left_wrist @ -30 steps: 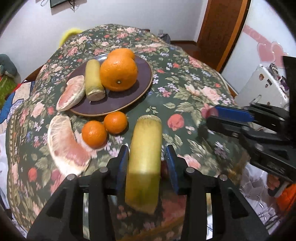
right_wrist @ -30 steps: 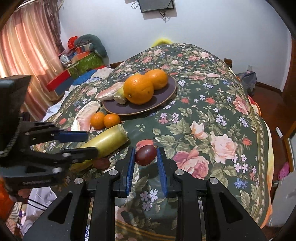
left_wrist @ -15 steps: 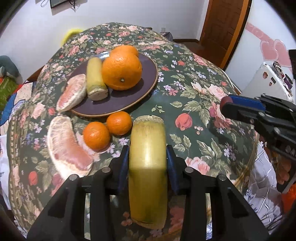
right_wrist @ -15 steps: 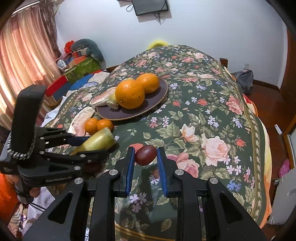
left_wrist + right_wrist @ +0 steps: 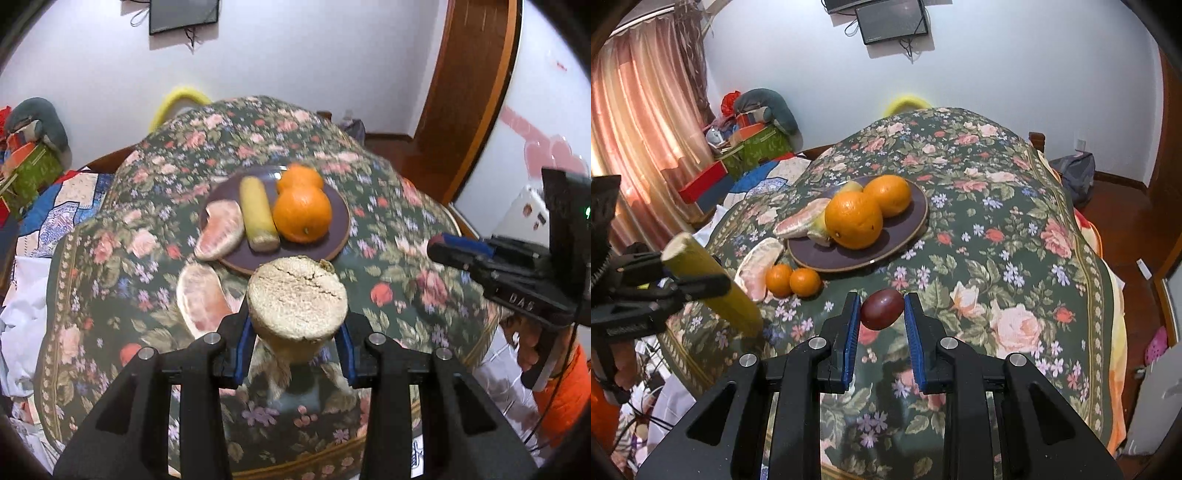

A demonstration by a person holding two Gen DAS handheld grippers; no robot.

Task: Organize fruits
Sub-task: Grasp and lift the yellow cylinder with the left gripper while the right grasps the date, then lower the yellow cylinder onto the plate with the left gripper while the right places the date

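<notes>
Left tool [image 5: 297,328] clenches a sugarcane piece [image 5: 297,308] tilted up; the plate [image 5: 338,236] lies at twelve o'clock; right tool [image 5: 881,317] grips a plum [image 5: 881,308]

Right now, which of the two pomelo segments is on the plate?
The farther pomelo segment, lying on the plate beside the yellow cane piece; the nearer segment lies on the tablecloth.

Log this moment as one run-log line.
left gripper: shut on sugarcane piece, lifted | right gripper: shut on dark red fruit | plate: two oranges
</notes>
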